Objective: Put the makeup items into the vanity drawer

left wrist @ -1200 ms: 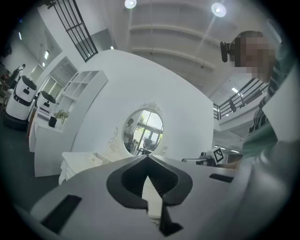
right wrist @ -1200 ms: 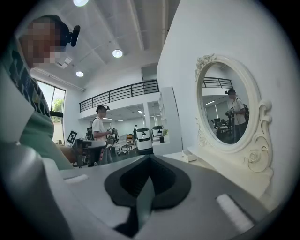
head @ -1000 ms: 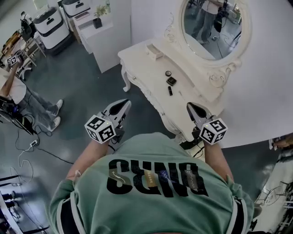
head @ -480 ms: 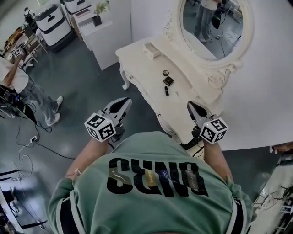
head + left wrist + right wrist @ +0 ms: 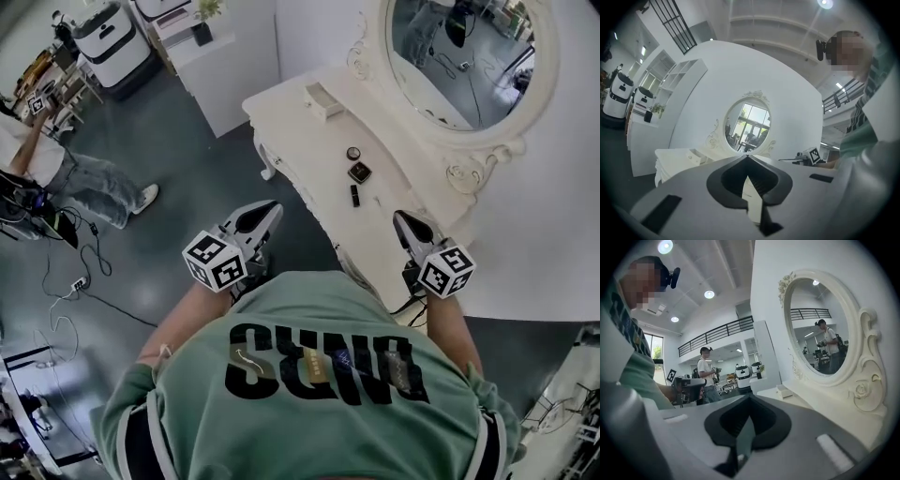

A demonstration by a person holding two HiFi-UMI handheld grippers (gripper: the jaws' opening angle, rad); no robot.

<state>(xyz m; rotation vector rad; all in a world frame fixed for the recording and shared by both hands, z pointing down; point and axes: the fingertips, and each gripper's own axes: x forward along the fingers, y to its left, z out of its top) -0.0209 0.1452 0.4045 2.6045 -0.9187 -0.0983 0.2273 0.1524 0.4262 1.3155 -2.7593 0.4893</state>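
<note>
Three makeup items [image 5: 359,172] lay on vanity top [image 5: 291,112]; left gripper [image 5: 273,207], right gripper [image 5: 399,217] pressed together, empty, held back, likely pre-approach.

The head view looks steeply down from above the person's shoulders onto the vanity [image 5: 302,131] and its mirror [image 5: 469,66]. The left gripper view faces both from well back and low. The right gripper view sits near the mirror, looking along the vanity top; all three views share them
</note>
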